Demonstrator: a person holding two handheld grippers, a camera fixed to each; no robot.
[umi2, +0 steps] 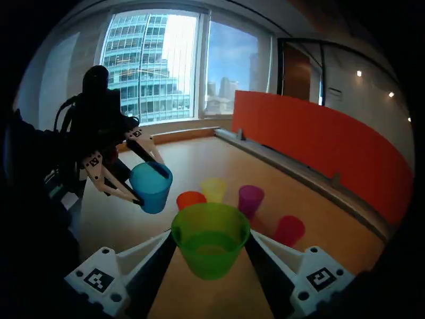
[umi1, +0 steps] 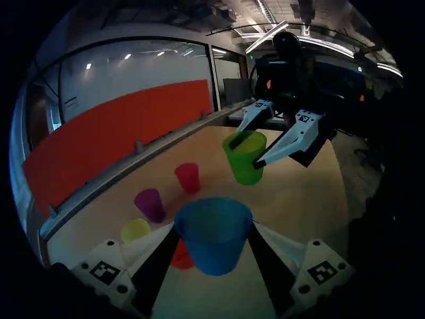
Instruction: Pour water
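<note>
Bordering the wooden table (umi1: 297,196) runs an orange wall (umi1: 122,133).

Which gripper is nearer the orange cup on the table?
Left. The left gripper, holding the blue cup, is beside the orange cup; the right gripper, holding the green cup, is farther back.

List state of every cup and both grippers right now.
left gripper, shut on blue cup
right gripper, shut on green cup
blue cup, held upright, contents unclear
green cup, held upright, liquid inside
yellow cup, standing on table
purple cup, standing on table
pink cup, standing on table
orange cup, standing on table
</note>
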